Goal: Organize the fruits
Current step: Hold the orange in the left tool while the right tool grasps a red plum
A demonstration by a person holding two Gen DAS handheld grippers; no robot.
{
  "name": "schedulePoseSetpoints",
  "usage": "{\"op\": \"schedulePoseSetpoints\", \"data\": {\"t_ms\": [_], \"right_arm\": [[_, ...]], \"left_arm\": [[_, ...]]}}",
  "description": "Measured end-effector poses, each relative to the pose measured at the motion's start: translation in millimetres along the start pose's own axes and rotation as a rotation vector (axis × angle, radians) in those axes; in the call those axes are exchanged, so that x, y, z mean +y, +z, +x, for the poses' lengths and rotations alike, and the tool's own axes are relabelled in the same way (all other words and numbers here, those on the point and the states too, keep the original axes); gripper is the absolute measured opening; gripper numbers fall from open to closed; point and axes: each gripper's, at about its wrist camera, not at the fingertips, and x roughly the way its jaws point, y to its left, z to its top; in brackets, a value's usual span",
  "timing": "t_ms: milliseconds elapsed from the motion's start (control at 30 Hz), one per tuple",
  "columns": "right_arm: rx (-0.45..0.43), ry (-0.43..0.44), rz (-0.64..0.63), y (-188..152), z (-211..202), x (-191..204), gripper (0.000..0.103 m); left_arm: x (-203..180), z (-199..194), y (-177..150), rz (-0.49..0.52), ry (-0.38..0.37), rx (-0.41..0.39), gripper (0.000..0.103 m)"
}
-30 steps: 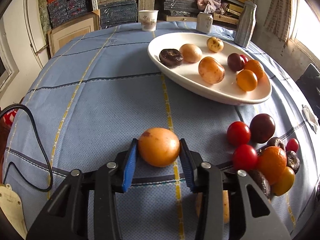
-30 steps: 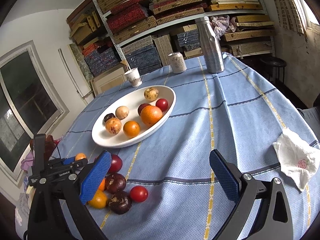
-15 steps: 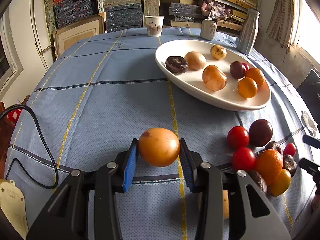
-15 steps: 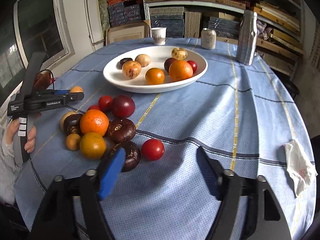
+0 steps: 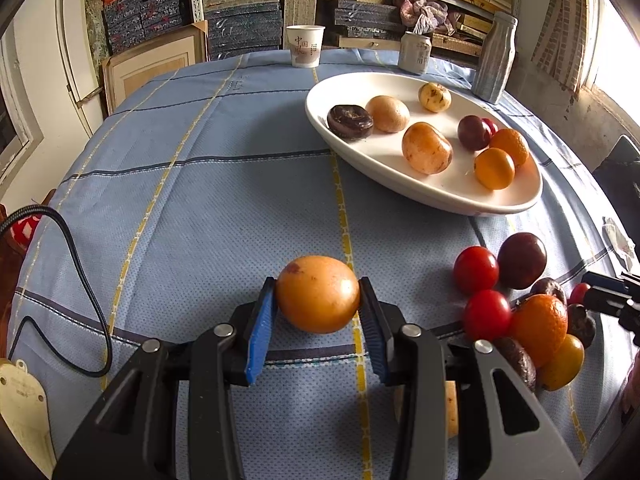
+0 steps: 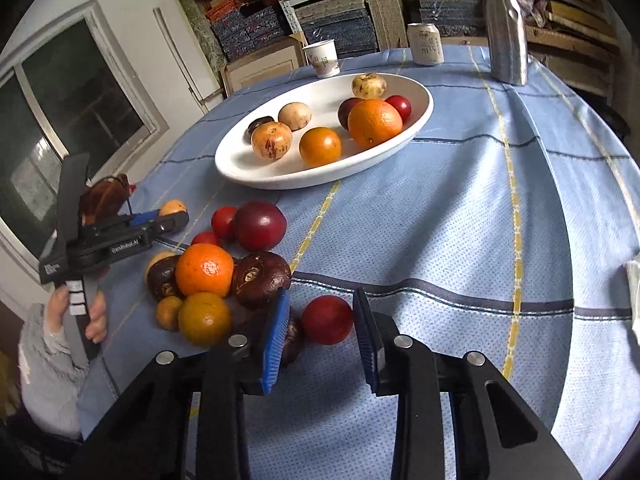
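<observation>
My left gripper (image 5: 318, 294) is shut on an orange-yellow fruit (image 5: 318, 294) and holds it above the blue tablecloth, short of the white oval bowl (image 5: 400, 184). The bowl holds several fruits, among them an orange (image 6: 374, 122). My right gripper (image 6: 322, 320) is open, its blue pads on either side of a small red fruit (image 6: 327, 319) lying on the cloth, with a gap on each side. A heap of loose fruit (image 6: 204, 270) lies left of it: oranges, dark brown fruits, a dark red plum (image 6: 260, 226) and red tomatoes. The left gripper also shows in the right wrist view (image 6: 172, 212).
A paper cup (image 5: 305, 46), a can (image 5: 416, 54) and a metal bottle (image 6: 506, 26) stand at the table's far edge behind the bowl. A black cable (image 5: 80, 264) lies on the cloth at the left. A crumpled tissue (image 6: 634, 292) lies at the right edge.
My right gripper has moved down and forward to the loose fruit and narrowed around the small red fruit. My left gripper has kept the orange-yellow fruit and drifted slightly toward the bowl.
</observation>
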Motion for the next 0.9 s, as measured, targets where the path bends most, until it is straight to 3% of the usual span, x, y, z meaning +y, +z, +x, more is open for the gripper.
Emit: {"op": "schedulePoseSetpoints", "data": {"t_ms": [100, 300, 467, 600, 900], "right_arm": [[-0.032, -0.007, 0.046, 1.5, -6.3, -10.2, 0.031], [0.012, -0.027, -0.018, -1.8, 3.7, 2.6, 0.03], [0.058, 0.023, 0.005, -4.8, 10.9, -1.6, 0.026], [0.067, -0.021, -0.049, -7.3, 10.0, 9.9, 0.026], [-0.015, -0.033, -0.025, -5.5, -6.9, 5.2, 0.025]], "left_arm": [[0.1, 0.8, -0.3, 0.0, 0.001, 0.003, 0.04], [-0.1, 1.8, -0.1, 0.002, 0.002, 0.007, 0.04], [-0.8, 1.9, -1.5, 0.008, -0.002, 0.01, 0.04], [-2.9, 2.5, -1.9, 0.018, -0.006, 0.014, 0.04], [1.1, -8.6, 2.4, -0.01, -0.016, -0.021, 0.04]]}}
